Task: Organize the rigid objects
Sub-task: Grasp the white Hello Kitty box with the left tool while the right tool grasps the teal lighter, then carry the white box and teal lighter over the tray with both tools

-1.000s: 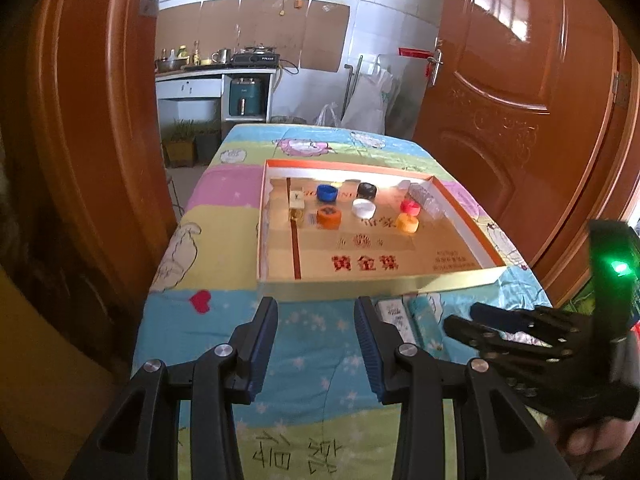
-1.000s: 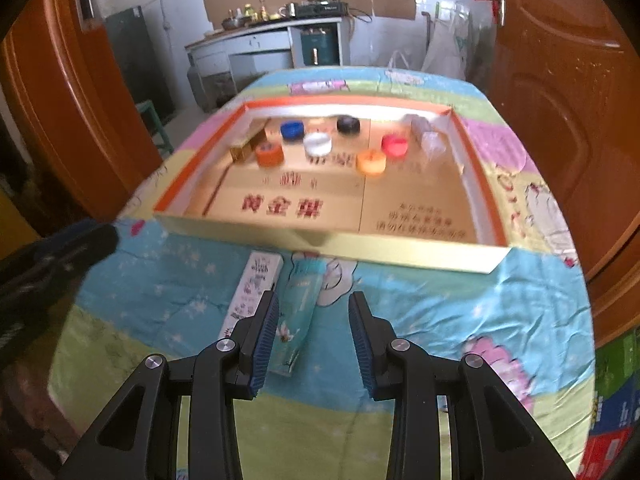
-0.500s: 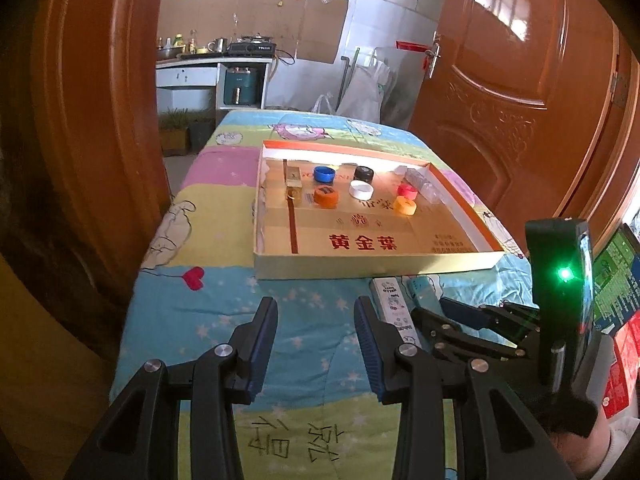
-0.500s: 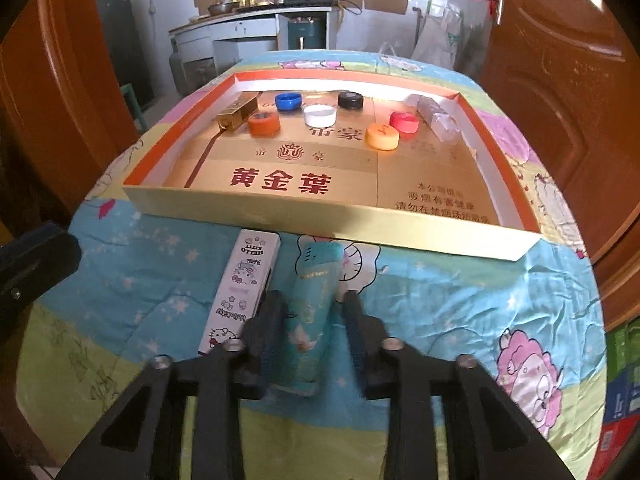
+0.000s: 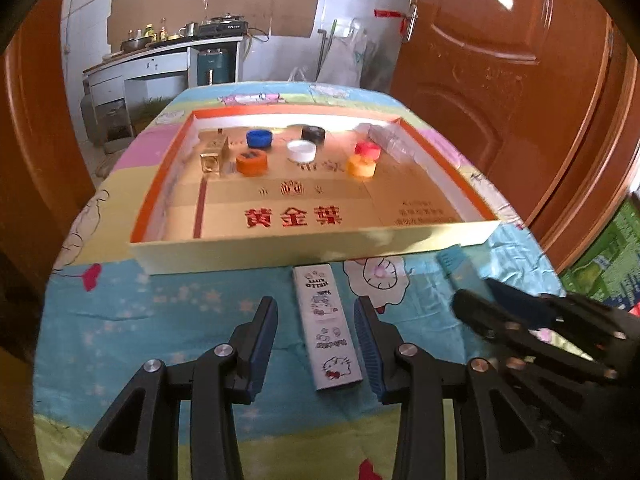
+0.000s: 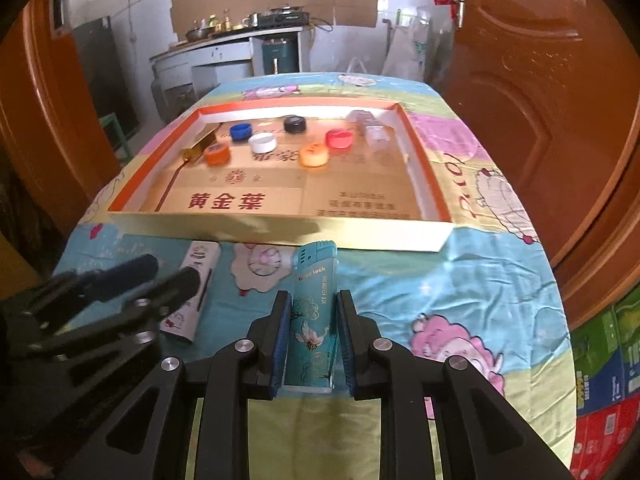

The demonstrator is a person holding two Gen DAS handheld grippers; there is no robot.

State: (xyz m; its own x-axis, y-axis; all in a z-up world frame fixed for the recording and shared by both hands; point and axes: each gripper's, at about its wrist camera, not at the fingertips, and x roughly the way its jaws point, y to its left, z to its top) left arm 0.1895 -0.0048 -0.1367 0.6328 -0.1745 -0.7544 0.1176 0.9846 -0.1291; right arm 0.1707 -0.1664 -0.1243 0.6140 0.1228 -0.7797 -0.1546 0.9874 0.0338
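Note:
On the cartoon-print tablecloth, just before the tray, lie a white Hello Kitty case (image 5: 328,328) and a teal lighter (image 6: 314,304). My left gripper (image 5: 315,308) is open and straddles the white case, its pads clear of both long sides. My right gripper (image 6: 314,300) is shut on the teal lighter, both blue pads pressed to its sides. The cardboard tray (image 5: 320,248) holds several coloured bottle caps (image 5: 251,162), a gold box (image 5: 211,160) and a clear plastic piece (image 5: 386,138) at the back. In the right wrist view the left gripper (image 6: 168,272) hovers over the white case (image 6: 192,292).
Wooden doors (image 5: 500,80) close in on the right, and a door frame stands at the left. Stacked printed cartons (image 6: 608,360) sit on the floor right of the table. The table's near edge lies just under both grippers. A kitchen counter (image 5: 168,56) is far behind.
My left gripper moved right and down until it straddled the white case. My right gripper closed on the teal lighter, which had lain loose between its open fingers.

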